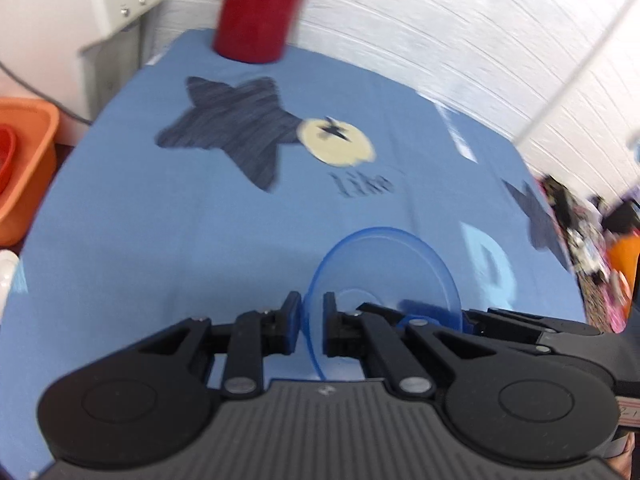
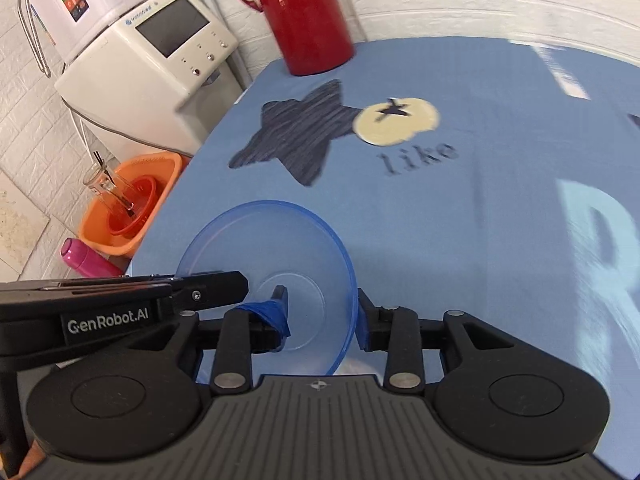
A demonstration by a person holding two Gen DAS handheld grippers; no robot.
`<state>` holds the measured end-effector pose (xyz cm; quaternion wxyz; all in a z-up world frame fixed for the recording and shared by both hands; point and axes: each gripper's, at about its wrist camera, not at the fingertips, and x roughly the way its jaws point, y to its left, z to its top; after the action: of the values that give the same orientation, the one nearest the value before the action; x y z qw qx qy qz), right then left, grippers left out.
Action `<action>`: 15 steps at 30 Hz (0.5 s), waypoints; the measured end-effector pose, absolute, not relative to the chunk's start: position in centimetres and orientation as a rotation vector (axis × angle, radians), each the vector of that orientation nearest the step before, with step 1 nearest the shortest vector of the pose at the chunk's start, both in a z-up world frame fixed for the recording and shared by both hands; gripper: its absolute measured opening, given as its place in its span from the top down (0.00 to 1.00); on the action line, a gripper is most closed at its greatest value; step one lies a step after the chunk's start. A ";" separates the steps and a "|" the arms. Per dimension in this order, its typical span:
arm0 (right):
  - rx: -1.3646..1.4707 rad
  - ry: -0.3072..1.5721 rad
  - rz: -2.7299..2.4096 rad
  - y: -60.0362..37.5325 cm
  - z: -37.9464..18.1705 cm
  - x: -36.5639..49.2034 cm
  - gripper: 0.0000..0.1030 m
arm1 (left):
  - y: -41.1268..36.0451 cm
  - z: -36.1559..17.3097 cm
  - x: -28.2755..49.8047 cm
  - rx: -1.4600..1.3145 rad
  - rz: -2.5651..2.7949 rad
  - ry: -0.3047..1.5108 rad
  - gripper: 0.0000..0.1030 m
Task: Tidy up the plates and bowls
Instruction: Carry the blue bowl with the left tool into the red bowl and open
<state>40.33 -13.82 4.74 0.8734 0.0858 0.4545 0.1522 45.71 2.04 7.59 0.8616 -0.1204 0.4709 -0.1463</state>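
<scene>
A see-through blue bowl is held tilted above the blue tablecloth. My left gripper is shut on the bowl's rim, one finger on each side of the wall. In the right wrist view its black body comes in from the left and meets the bowl's left rim. My right gripper is open and straddles the opposite rim. Its blue-taped finger is inside the bowl and the other finger is outside, with a wide gap between them.
A red thermos jug stands at the table's far corner. Off the table's left edge, on the floor, are an orange basin holding a red bowl and a glass, a pink bottle and a white appliance.
</scene>
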 end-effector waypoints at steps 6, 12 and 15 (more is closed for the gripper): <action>0.175 0.939 0.199 -21.2 5.3 30.1 0.82 | -6.1 7.7 36.6 -0.193 -0.456 1.022 1.00; 0.228 0.951 0.099 -25.9 3.5 25.1 0.82 | -12.5 5.8 30.4 -0.117 -0.549 1.058 1.00; 0.269 0.956 0.108 -26.6 2.4 24.6 0.82 | -13.4 5.2 29.0 -0.082 -0.536 1.051 1.00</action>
<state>24.57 -26.61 2.41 0.8778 0.1291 0.4584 0.0520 28.99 -13.43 5.16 0.8302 -0.0388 0.4952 -0.2528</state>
